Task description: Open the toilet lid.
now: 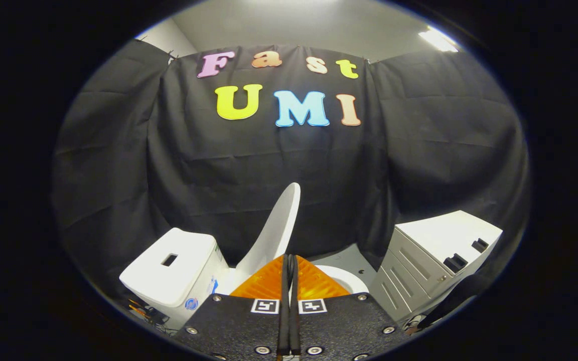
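Lid up, tool clear of it

Toilet lid (278, 225) stands raised, tilted back toward the tank (173, 271), long axis near upright — just beyond and left of the tool (289, 263), fingers pressed together, holding nothing.

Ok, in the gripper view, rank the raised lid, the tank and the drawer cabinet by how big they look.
1. Drawer cabinet, largest.
2. Tank, close behind it; the fisheye warps both, so this order is unsure.
3. Toilet lid, smallest, raised and seen nearly edge-on.
The gripper is shut, empty.
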Motion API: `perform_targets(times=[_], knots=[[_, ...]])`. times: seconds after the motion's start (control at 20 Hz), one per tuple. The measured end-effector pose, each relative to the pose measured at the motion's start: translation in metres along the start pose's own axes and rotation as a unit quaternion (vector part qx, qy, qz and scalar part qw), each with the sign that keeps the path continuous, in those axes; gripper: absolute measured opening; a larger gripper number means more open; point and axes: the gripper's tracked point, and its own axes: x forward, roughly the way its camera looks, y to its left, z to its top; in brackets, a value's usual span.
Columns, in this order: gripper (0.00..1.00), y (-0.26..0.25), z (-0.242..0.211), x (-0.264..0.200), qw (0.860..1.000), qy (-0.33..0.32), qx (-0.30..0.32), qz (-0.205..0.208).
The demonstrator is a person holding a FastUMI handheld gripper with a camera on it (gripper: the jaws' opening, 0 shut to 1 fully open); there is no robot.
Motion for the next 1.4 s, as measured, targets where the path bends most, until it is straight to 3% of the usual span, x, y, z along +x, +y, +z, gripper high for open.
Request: perform_targets(times=[0.75,0.95,1.4], knots=[[0.0,0.098,0.032,-0.014,0.995,-0.036,-0.064,0.065],[0.0,0.125,0.038,-0.018,0.988,-0.042,-0.123,0.08],[0.0,0.189,0.039,-0.025,0.982,-0.048,-0.13,0.125]])
